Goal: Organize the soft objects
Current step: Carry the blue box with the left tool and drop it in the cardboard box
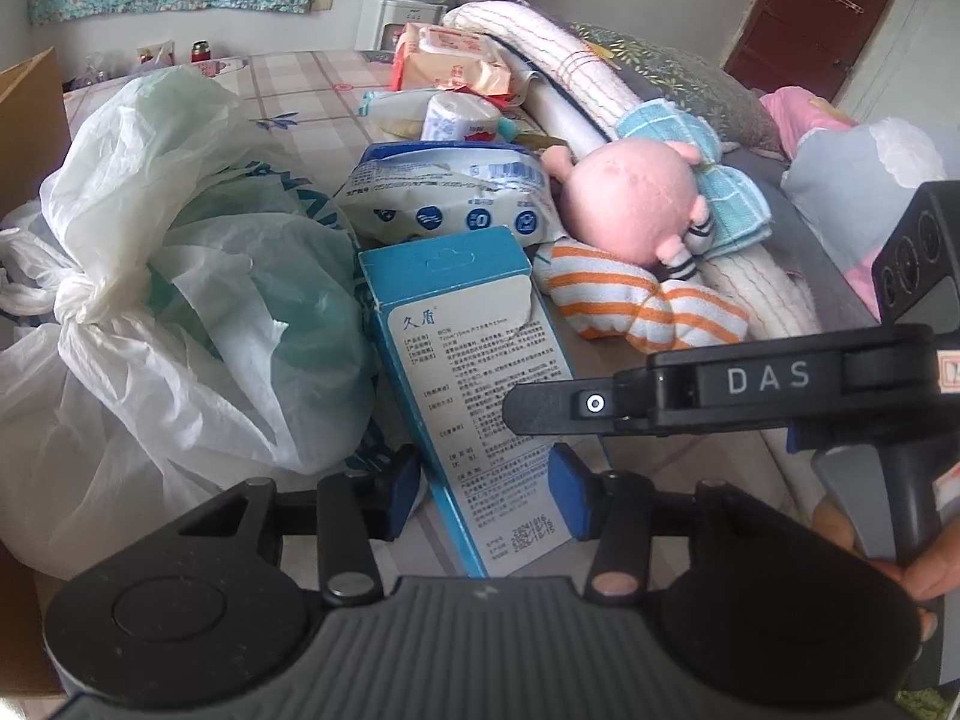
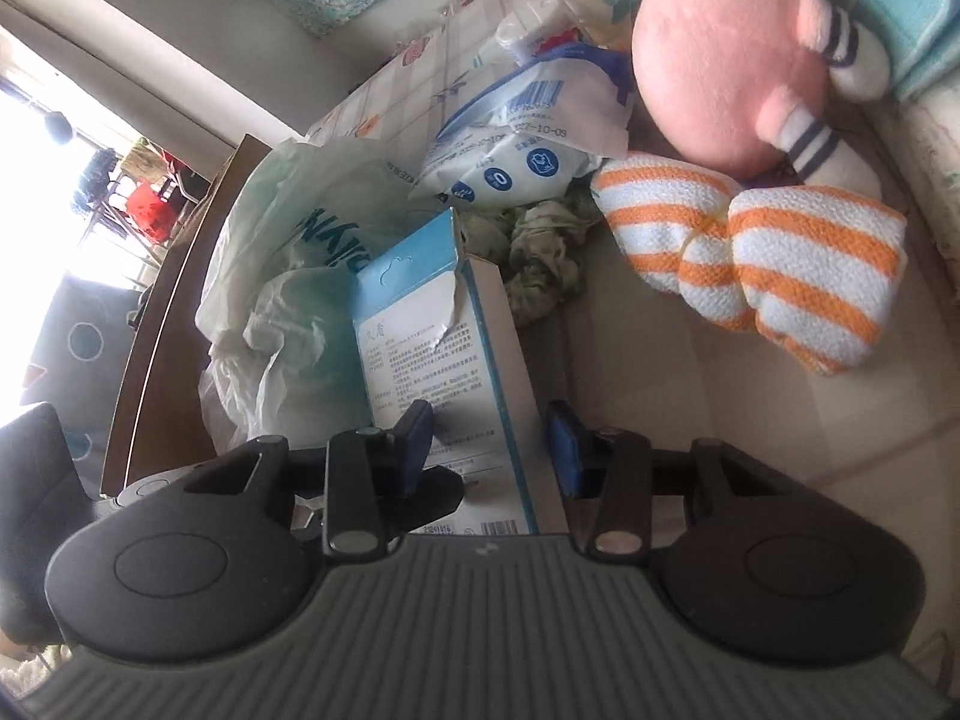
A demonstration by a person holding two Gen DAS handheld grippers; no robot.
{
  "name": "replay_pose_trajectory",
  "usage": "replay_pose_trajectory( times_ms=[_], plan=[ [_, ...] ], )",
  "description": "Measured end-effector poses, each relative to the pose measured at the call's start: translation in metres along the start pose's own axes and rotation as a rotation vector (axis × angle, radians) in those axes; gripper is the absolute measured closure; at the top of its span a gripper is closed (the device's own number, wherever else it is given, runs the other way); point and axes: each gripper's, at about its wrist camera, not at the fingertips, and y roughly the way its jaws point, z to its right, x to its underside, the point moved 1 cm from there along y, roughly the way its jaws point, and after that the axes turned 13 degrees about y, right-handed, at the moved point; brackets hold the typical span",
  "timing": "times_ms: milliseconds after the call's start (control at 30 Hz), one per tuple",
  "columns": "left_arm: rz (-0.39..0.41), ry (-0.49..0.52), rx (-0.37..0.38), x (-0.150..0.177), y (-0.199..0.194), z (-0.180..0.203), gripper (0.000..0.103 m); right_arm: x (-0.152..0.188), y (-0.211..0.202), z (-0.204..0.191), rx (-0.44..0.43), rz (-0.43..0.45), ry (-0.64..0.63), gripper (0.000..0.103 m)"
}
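A blue box with a white printed label [image 1: 480,384] [image 2: 444,348] lies on the bed. Its near end sits between the blue pads of my left gripper [image 1: 487,493], with a thin gap at the left pad. My right gripper [image 2: 489,447] straddles the same box, pads against it; its black finger [image 1: 570,408] reaches over the label from the right. Just behind lie a pink plush toy [image 1: 630,192] [image 2: 720,60], an orange-striped cloth [image 1: 636,300] [image 2: 780,264] and a teal checked cloth [image 1: 732,198].
Tied white plastic bags [image 1: 180,276] [image 2: 288,252] crowd the box's left side. A wipes pack [image 1: 456,192] and a crumpled green cloth [image 2: 540,252] sit behind it. A rolled white quilt [image 1: 540,42] runs along the right. A cardboard carton [image 1: 30,120] stands far left.
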Motion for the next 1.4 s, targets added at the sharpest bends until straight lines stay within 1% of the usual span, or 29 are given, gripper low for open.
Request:
replay_pose_trajectory(
  times_ms=[233, 400, 533, 667, 767, 867, 1000, 1100, 1200, 1300, 1400],
  plan=[
    [0.052, 0.069, 0.022, -0.002, -0.028, 0.016, 0.054, 0.015, -0.034, -0.011, -0.001, 0.060, 0.014, 0.063],
    [0.125, 0.094, 0.010, -0.010, -0.057, 0.017, 0.054, 0.014, -0.057, -0.037, -0.018, 0.107, -0.037, 0.062],
    [0.197, 0.090, -0.044, -0.021, -0.088, 0.002, 0.052, 0.004, -0.064, -0.075, -0.055, 0.130, -0.105, 0.062],
    [0.253, 0.060, -0.135, -0.029, -0.122, -0.028, 0.052, -0.009, -0.051, -0.129, -0.118, 0.113, -0.180, 0.062],
    [0.269, -0.002, -0.215, -0.030, -0.148, -0.065, 0.051, -0.016, -0.025, -0.180, -0.165, 0.064, -0.238, 0.062],
    [0.272, -0.071, -0.291, -0.029, -0.170, -0.109, 0.050, -0.019, 0.011, -0.236, -0.197, -0.004, -0.296, 0.062],
    [0.231, -0.146, -0.362, -0.031, -0.191, -0.172, 0.049, -0.023, 0.067, -0.301, -0.217, -0.101, -0.343, 0.062],
    [0.174, -0.210, -0.375, -0.031, -0.193, -0.222, 0.048, -0.024, 0.114, -0.338, -0.203, -0.166, -0.341, 0.062],
    [0.113, -0.268, -0.363, -0.031, -0.182, -0.270, 0.048, -0.023, 0.158, -0.363, -0.168, -0.210, -0.324, 0.062],
    [0.064, -0.318, -0.343, -0.032, -0.166, -0.313, 0.048, -0.026, 0.200, -0.377, -0.127, -0.230, -0.296, 0.062],
    [0.022, -0.337, -0.340, -0.040, -0.144, -0.347, 0.049, -0.032, 0.237, -0.384, -0.090, -0.226, -0.268, 0.062]
  ],
)
